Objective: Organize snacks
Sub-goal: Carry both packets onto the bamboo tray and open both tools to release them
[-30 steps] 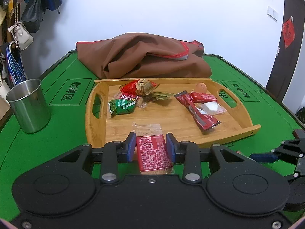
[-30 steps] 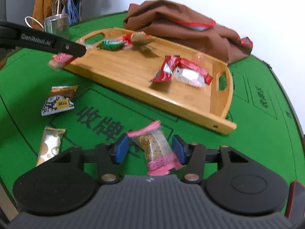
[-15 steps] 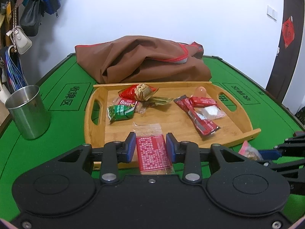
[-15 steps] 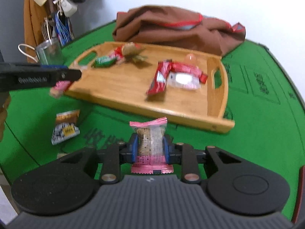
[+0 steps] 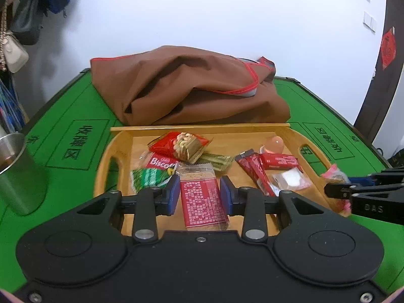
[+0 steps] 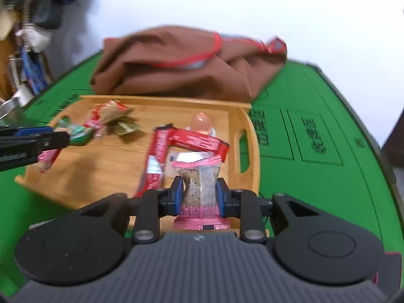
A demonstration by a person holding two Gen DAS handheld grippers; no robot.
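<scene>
My left gripper (image 5: 199, 194) is shut on a red-labelled snack bar (image 5: 202, 202) and holds it over the front left of the wooden tray (image 5: 108, 156). My right gripper (image 6: 199, 194) is shut on a pink-edged snack packet (image 6: 200, 189) and holds it over the tray's front right part (image 6: 248, 136). The tray holds several snacks: a red nut packet (image 5: 180, 145), a Biscoff packet (image 5: 161, 162), a green packet (image 5: 151, 178), red sticks (image 5: 255, 171) and a clear white packet (image 5: 290, 179). The right gripper also shows at the right in the left wrist view (image 5: 353, 192).
A folded brown bag (image 5: 192, 88) lies behind the tray on the green felt table (image 5: 70, 141). A steel cup (image 5: 17, 174) stands at the left. Handbags hang on the wall at the far left. The right wrist view is motion-blurred.
Both grippers have moved forward over the tray with their snacks. The right gripper closed on the pink packet and lifted it off the felt.
</scene>
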